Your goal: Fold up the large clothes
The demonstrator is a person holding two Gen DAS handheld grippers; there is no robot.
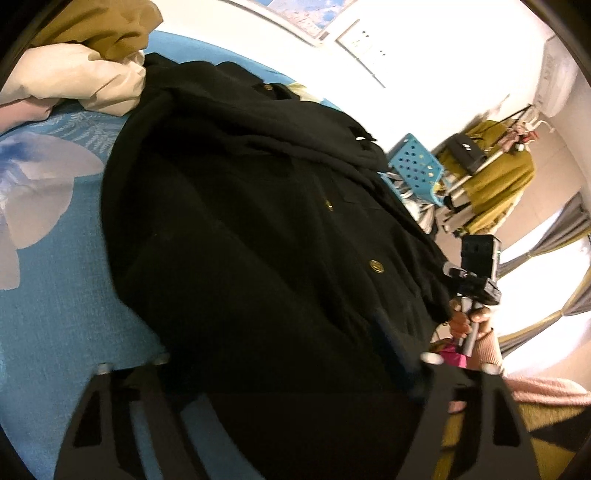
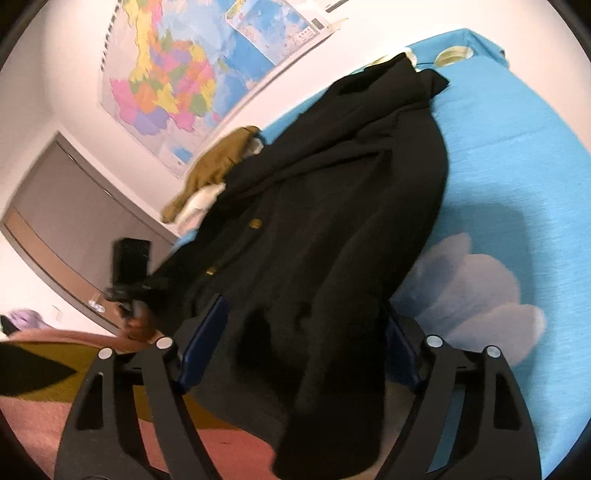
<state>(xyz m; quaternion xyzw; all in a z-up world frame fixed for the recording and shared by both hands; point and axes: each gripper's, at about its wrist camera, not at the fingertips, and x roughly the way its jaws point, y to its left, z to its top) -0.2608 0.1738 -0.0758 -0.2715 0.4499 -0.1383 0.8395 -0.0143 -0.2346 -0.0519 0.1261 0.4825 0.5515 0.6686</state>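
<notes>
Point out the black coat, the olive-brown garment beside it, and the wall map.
black coat (image 2: 332,229): right wrist view, on the middle of its front panel.
olive-brown garment (image 2: 218,158): right wrist view, on its bunched top fold.
wall map (image 2: 166,77): right wrist view, on the coloured regions.

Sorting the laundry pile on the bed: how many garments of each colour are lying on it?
Black coat: 1
Olive-brown garment: 1
Cream garment: 1
Total: 3, all on the blue bedsheet
</notes>
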